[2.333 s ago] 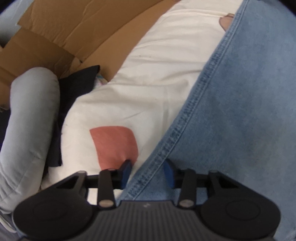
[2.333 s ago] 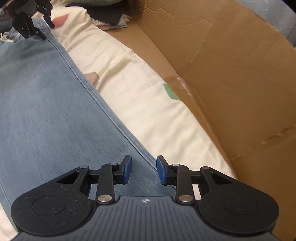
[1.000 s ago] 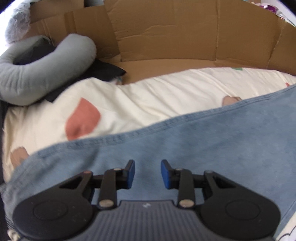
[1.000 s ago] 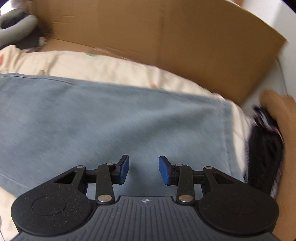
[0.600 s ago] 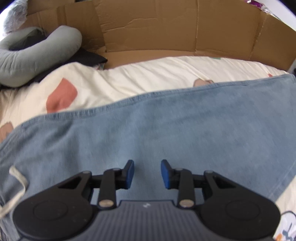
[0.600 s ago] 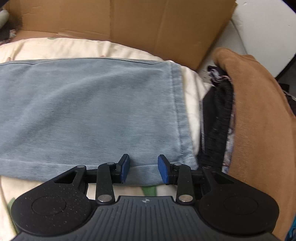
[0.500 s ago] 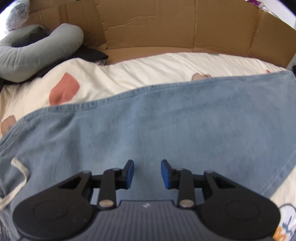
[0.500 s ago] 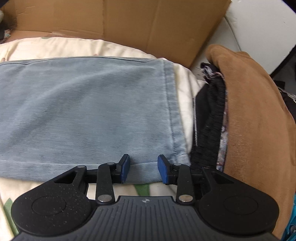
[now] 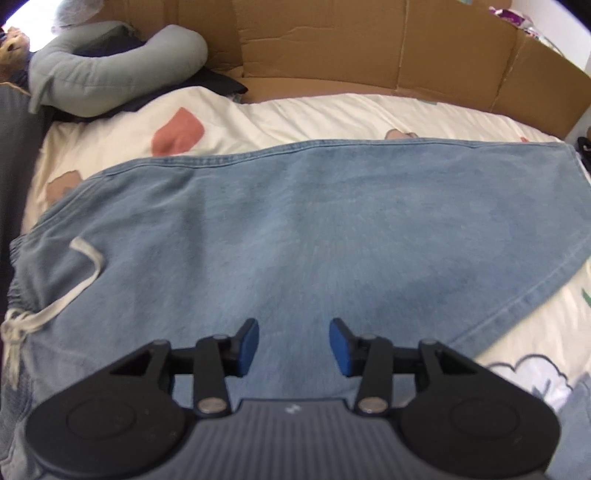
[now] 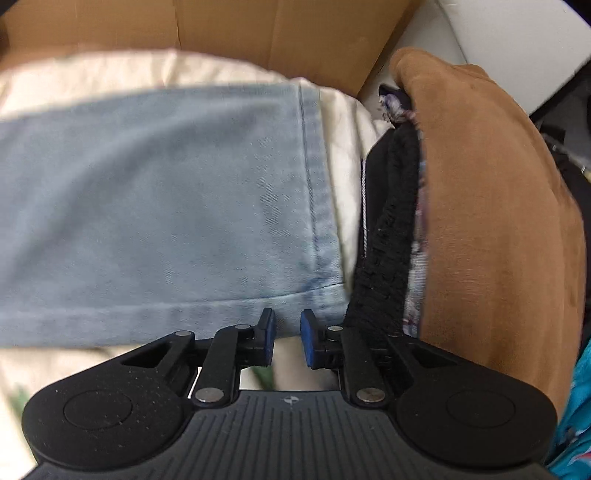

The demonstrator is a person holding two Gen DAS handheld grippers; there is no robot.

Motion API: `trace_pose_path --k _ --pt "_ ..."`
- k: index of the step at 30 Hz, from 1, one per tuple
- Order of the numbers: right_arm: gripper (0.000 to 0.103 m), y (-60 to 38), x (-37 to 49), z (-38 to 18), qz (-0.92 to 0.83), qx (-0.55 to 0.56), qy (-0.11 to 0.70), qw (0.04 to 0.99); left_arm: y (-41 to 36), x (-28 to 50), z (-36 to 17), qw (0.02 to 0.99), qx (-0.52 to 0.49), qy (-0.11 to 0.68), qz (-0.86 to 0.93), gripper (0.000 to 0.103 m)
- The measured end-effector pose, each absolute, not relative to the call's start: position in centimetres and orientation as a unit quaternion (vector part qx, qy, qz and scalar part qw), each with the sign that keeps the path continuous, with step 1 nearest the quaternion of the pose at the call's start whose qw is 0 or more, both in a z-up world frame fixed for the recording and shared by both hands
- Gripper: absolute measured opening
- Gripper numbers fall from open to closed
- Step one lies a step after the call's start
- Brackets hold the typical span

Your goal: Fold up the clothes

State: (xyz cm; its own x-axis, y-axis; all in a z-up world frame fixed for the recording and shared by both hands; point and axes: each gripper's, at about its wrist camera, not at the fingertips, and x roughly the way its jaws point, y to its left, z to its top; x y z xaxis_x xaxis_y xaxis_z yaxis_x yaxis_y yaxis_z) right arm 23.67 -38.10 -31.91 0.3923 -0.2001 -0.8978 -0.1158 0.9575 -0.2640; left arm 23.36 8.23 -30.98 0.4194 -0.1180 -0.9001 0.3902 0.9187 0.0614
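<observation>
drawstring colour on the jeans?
Off-white, on the drawstring of the jeans; clearest in the left wrist view.

The right gripper point(image 10: 287, 338) hangs over the near edge of the pale blue jeans point(image 10: 147, 206), close to their hemmed corner, its blue pads point(image 10: 268, 334) closing with a narrow gap between them and no cloth caught there. The jeans lie flat on a cream sheet point(image 10: 343, 147). Just right of the hem a black knitted garment point(image 10: 388, 229) lies against a brown one point(image 10: 498, 203). A cardboard wall point(image 10: 258, 33) stands behind.
</observation>
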Motion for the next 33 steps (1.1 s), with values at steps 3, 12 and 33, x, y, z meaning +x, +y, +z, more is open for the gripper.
trace_pose_path --k 3,12,33 --pt "0.027 -37.9 22.8 -29.0 -0.005 -0.139 0.537 0.832 9.1 22.7 -29.1 0.834 0.118 0.519 -0.145 0.053" --pt "0.031 -38.1 22.0 -19.8 0.049 -0.126 0.503 0.853 11.8 22.3 -22.2 0.844 0.103 0.514 -0.113 0.061" --pt "0.044 -40.8 18.5 1.9 0.161 -0.147 0.4 0.89 17.1 12.4 -7.6 0.865 0.105 0.484 -0.079 0.085"
